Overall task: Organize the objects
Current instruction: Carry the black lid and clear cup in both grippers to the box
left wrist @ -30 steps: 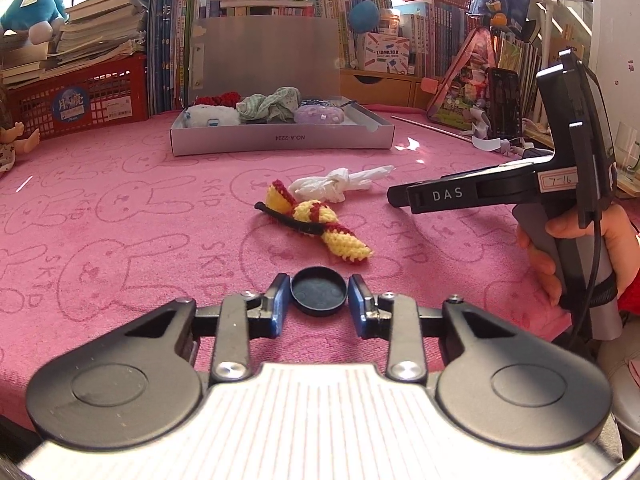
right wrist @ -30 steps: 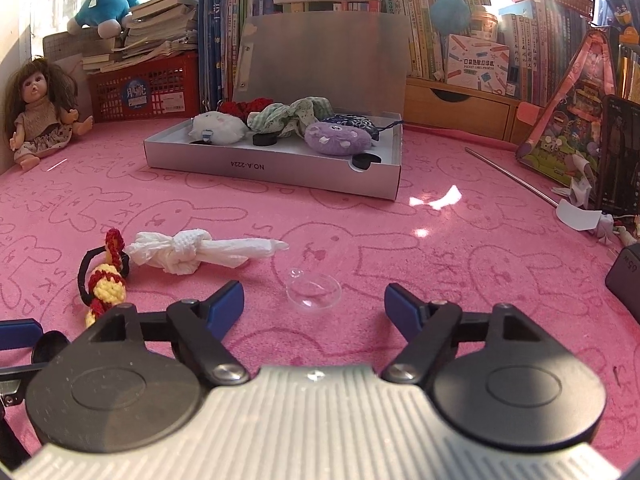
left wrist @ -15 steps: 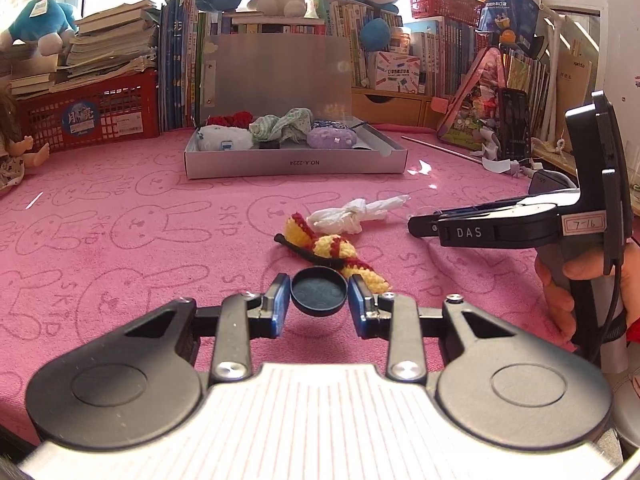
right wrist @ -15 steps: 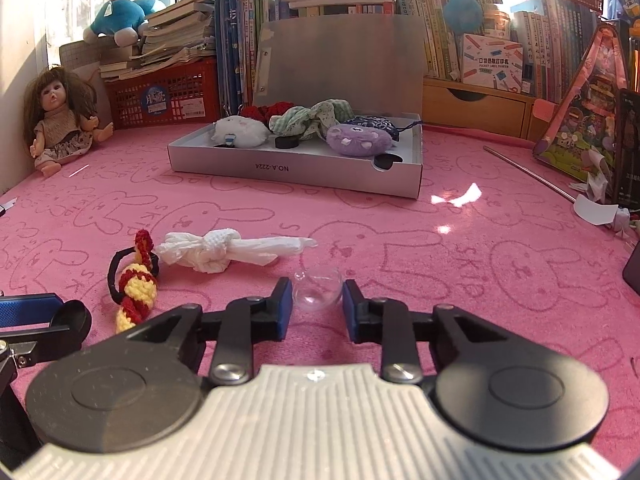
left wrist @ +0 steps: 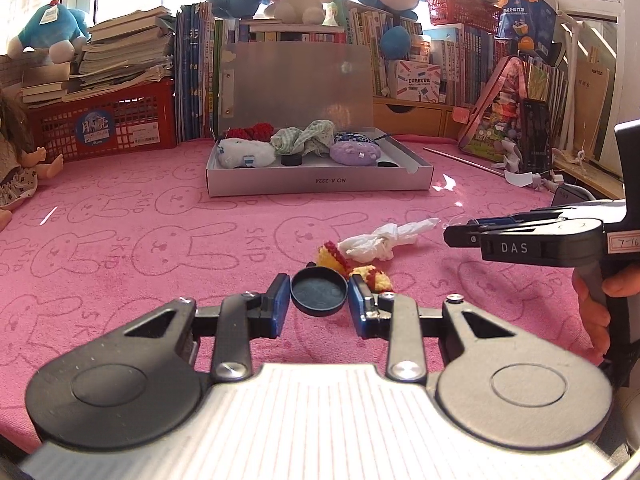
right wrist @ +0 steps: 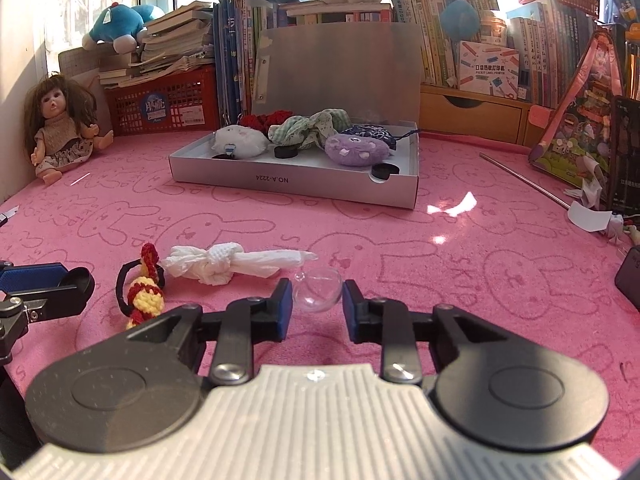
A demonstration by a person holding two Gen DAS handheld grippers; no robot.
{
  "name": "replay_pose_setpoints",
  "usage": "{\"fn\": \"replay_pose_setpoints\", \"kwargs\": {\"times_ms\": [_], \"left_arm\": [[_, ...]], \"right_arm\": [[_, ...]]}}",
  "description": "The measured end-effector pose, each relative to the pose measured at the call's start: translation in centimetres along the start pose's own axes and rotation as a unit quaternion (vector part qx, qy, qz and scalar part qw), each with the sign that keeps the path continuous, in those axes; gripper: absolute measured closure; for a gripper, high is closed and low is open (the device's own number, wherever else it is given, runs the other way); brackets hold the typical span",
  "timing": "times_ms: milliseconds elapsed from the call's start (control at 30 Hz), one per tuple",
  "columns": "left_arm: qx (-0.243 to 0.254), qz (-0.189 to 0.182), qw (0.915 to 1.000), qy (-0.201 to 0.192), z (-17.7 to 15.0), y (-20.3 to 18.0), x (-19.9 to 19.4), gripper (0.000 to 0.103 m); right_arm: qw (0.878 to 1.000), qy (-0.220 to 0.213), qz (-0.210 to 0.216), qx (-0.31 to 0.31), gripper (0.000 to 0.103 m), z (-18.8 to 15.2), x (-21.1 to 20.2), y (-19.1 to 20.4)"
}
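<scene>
Between left fingers (left wrist: 319,299), black cap (left wrist: 319,291) clamped, between right fingers (right wrist: 316,303), clear dome (right wrist: 317,289) pinched

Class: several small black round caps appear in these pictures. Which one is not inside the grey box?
The black cap clamped in the left tongs, lifted above the pink cloth. The other black caps lie in the grey box among the soft toys.
</scene>
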State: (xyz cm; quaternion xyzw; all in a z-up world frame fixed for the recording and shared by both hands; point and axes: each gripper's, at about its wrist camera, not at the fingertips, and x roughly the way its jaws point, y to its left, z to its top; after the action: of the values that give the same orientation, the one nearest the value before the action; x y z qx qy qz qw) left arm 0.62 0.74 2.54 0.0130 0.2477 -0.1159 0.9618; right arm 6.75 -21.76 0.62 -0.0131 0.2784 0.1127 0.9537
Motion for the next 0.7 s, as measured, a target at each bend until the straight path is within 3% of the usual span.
{"fn": "replay_pose_setpoints", "kwargs": {"times_ms": [700], "left_arm": [[-0.011, 0.000, 0.9993, -0.037, 9.1, 3.0, 6.0, 0.066]], "right_arm": [[0.999, -0.017, -0.027, 0.038, 0.072, 5.3, 1.5, -2.4]]}}
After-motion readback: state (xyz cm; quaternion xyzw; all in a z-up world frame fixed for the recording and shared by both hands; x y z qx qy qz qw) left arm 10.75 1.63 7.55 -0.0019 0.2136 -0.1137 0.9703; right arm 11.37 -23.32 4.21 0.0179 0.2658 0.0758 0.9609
